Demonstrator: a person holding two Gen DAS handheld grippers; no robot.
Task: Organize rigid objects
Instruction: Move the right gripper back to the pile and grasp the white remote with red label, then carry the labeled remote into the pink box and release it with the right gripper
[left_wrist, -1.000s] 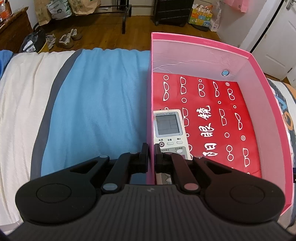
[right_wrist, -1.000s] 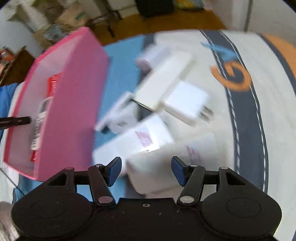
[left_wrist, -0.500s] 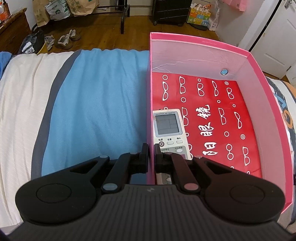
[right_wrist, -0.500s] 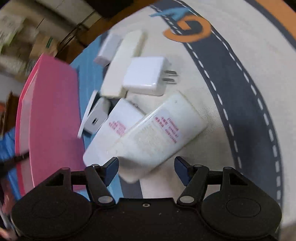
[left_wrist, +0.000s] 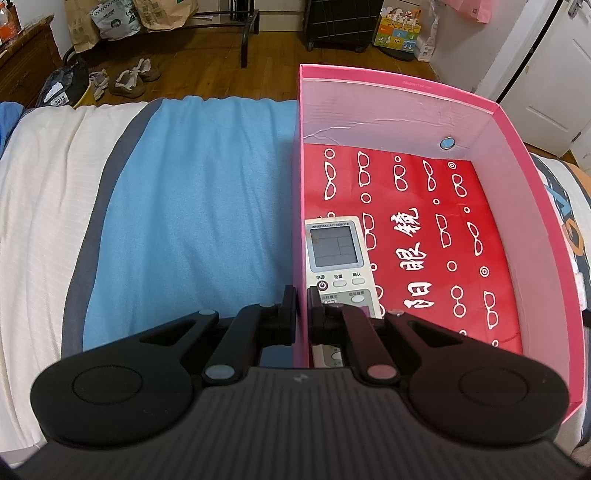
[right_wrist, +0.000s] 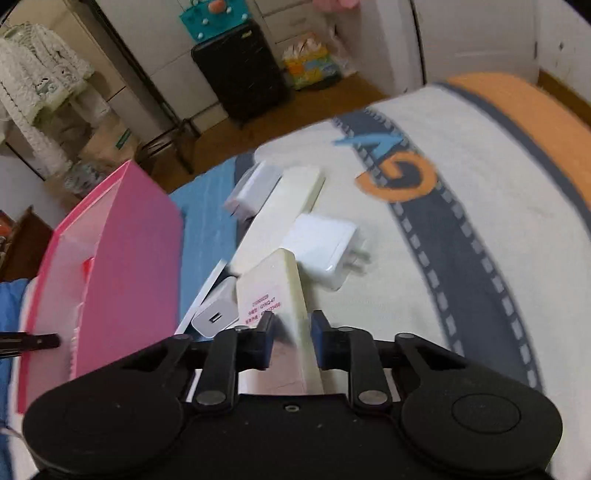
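Note:
In the left wrist view my left gripper (left_wrist: 303, 295) is shut on the near left wall of the pink box (left_wrist: 369, 110). A white air-conditioner remote (left_wrist: 336, 251) lies face up on the box's red floor, just past the fingers. In the right wrist view my right gripper (right_wrist: 291, 321) is closing on a cream remote (right_wrist: 269, 280) that lies back up with a pink label; both pads sit against its sides. The pink box (right_wrist: 125, 251) stands to its left.
On the bed beyond the held remote lie a white plug charger (right_wrist: 321, 243), a small USB charger (right_wrist: 216, 312), a long cream remote (right_wrist: 280, 210) and a white adapter (right_wrist: 251, 188). A small round disc (left_wrist: 448, 142) sits on the box's far wall.
The right gripper rolled and swung over the pile, and its jaws went from wide open to closed on the cream remote. The left gripper and the box did not move.

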